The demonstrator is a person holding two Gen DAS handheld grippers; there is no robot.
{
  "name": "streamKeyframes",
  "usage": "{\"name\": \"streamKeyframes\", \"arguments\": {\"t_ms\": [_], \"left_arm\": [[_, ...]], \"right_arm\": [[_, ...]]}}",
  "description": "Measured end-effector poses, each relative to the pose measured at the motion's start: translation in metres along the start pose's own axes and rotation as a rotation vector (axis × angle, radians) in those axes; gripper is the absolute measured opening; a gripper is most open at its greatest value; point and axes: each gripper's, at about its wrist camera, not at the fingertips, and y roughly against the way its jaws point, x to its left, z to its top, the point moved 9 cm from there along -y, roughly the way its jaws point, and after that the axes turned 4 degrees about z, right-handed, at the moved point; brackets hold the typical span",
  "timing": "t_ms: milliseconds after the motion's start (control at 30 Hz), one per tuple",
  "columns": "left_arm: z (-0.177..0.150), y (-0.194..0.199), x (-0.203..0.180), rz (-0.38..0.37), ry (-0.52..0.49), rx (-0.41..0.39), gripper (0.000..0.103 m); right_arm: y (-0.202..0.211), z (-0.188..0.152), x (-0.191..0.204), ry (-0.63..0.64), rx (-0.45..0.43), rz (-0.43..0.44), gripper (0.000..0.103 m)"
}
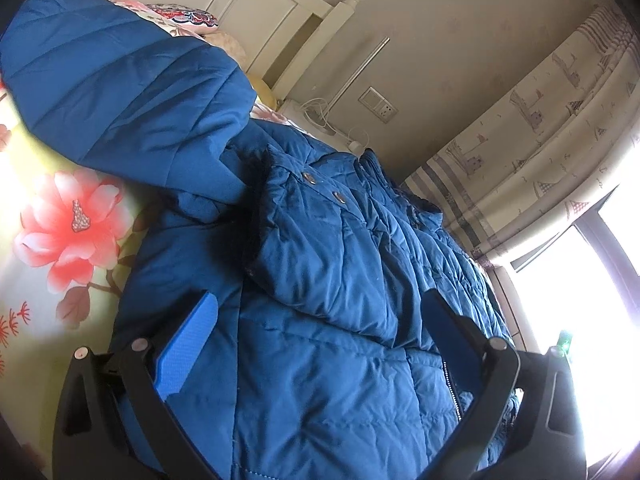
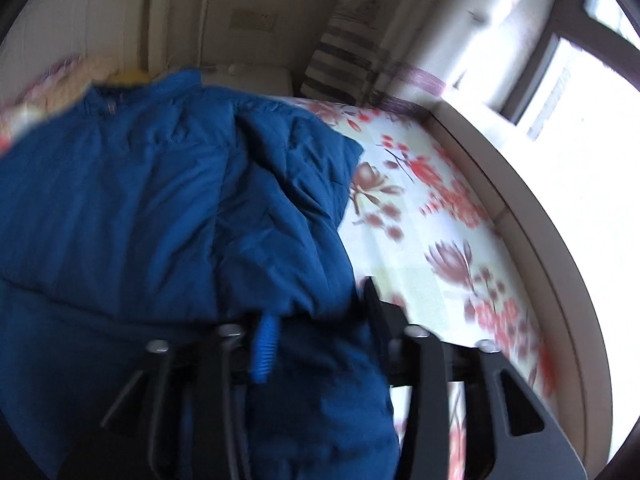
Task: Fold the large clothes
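On floral bed [image 2: 432,216]: blue padded jacket [image 1: 320,280], hood [image 1: 120,80] raised.

- Blue padded jacket [image 1: 320,280]: lower part cut off by the bottom edge in the left wrist view; its bulk hides much of the floral bedsheet [image 1: 52,240].
- Right wrist view: blurred throughout; jacket quilting [image 2: 160,220] and sheet flowers [image 2: 460,208] smeared.
- Right gripper [image 2: 316,312]: jacket cloth bunched between its fingers; whether they press on it cannot be told.
- Window [image 1: 592,300]: overexposed, nothing readable outside.
- Small green object [image 1: 563,340] beside the window: too small to identify.
- Pillow [image 1: 188,20]: mostly hidden behind the raised sleeve [image 1: 120,92].
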Motion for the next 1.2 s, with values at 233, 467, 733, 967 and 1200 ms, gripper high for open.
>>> {"name": "streamKeyframes", "arguments": {"t_ms": [233, 467, 733, 967, 1200], "left_arm": [[0.000, -0.001, 0.000, 0.008, -0.004, 0.004, 0.101], [-0.001, 0.000, -0.003, -0.002, 0.006, 0.001, 0.101], [-0.001, -0.002, -0.002, 0.002, 0.004, 0.004, 0.101], [-0.001, 0.000, -0.001, -0.009, 0.014, -0.002, 0.101], [-0.002, -0.002, 0.001, -0.007, 0.015, -0.001, 0.101]], "right_arm": [[0.050, 0.027, 0.028, -0.005, -0.228, 0.106, 0.066], [-0.039, 0.024, 0.059, -0.024, 0.057, 0.209, 0.071], [0.002, 0.048, 0.064, -0.051, -0.082, 0.231, 0.081], [-0.047, 0.031, 0.053, -0.068, 0.070, 0.201, 0.084], [0.023, 0.000, 0.123, 0.142, -0.001, 0.344, 0.091]]}}
